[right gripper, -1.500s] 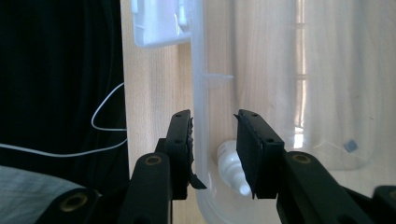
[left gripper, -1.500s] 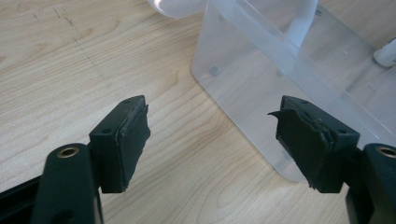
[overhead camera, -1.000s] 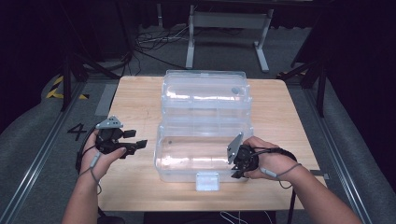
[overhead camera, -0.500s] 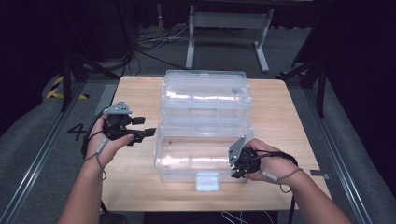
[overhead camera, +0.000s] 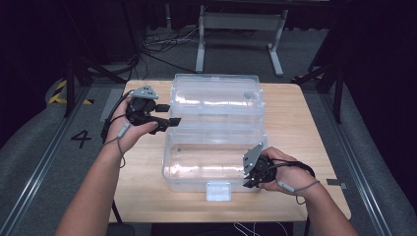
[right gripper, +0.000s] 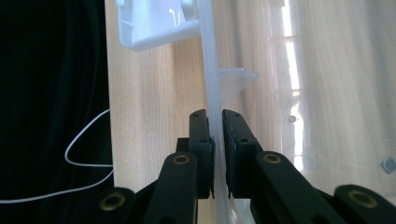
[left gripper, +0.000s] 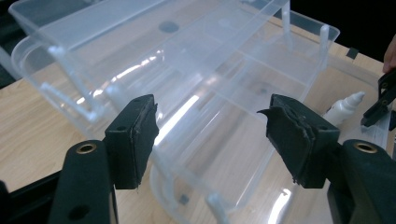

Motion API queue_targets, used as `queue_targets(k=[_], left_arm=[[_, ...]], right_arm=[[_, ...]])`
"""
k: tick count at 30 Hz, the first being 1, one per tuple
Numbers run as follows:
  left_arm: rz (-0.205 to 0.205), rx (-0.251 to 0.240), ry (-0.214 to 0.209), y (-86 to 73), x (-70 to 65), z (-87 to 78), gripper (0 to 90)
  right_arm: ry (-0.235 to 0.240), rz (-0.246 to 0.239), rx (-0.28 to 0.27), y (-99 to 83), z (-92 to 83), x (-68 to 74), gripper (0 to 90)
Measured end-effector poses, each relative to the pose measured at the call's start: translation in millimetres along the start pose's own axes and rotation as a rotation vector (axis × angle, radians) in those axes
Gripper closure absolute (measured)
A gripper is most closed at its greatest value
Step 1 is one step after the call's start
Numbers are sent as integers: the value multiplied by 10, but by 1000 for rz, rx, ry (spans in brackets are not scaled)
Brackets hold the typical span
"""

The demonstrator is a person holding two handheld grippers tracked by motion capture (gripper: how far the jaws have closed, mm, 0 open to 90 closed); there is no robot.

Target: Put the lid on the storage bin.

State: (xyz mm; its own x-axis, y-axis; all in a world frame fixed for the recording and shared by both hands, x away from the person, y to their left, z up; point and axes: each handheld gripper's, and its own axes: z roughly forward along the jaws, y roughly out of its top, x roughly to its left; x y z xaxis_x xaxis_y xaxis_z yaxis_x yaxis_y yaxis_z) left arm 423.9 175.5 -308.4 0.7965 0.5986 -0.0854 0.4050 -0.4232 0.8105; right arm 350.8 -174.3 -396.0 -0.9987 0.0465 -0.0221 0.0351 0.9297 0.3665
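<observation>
Wooden table stays bare around the clear box: right tool pinches its front rim, left tool gapes.

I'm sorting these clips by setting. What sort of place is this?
Probably a lab or recording studio, not a home: a bare wooden table stands on grey carpet between floor rails, with dark surroundings, loose cables and a floor number marking.
</observation>
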Motion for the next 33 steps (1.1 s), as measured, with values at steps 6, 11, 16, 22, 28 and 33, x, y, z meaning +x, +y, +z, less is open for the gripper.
queue_targets(k=[6,11,16,22,28,33], left_arm=[[37,-1,-16,195,-16,157,327],[51,0,-44,384,-33,339,330],[71,32,-59,487,-51,481,347],[82,54,-84,617,-86,652,352],[95,97,-91,688,-101,835,354],[91,114,-105,705,-101,954,363]], right_arm=[[12,12,3,-5,-5,10,832],[19,10,-2,-12,-5,-1,831],[21,25,3,-13,-9,11,831],[18,18,2,-16,-11,9,831],[10,19,-2,-18,-8,17,831],[11,22,-4,-21,-8,18,831]])
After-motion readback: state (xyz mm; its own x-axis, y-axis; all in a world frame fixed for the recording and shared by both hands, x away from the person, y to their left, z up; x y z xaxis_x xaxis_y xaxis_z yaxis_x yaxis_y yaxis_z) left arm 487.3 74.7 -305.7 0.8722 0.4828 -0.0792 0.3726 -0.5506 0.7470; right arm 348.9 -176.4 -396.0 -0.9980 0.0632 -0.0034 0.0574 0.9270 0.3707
